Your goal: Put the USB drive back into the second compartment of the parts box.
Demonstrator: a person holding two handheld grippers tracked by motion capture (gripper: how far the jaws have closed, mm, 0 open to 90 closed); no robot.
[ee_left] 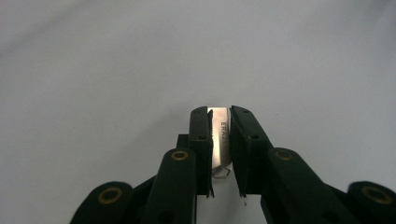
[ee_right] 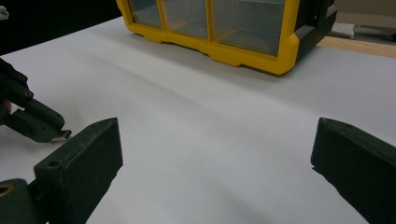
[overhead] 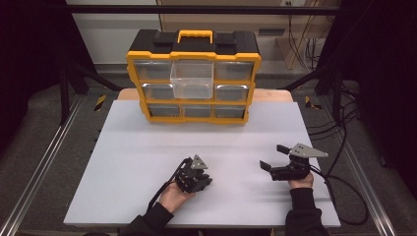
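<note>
Even overhead light brightens the white worktop (overhead: 147, 147) against dim, dark surroundings; shadows are soft, and the left gripper view blurs up close.

Shiny metal piece (ee_left: 219, 135) — matt table (overhead: 147, 147); glossy plastic organiser (overhead: 193, 78).

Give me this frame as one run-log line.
left gripper: shut on small metal piece | right gripper: open, empty | organizer: top-middle drawer pulled out
</note>
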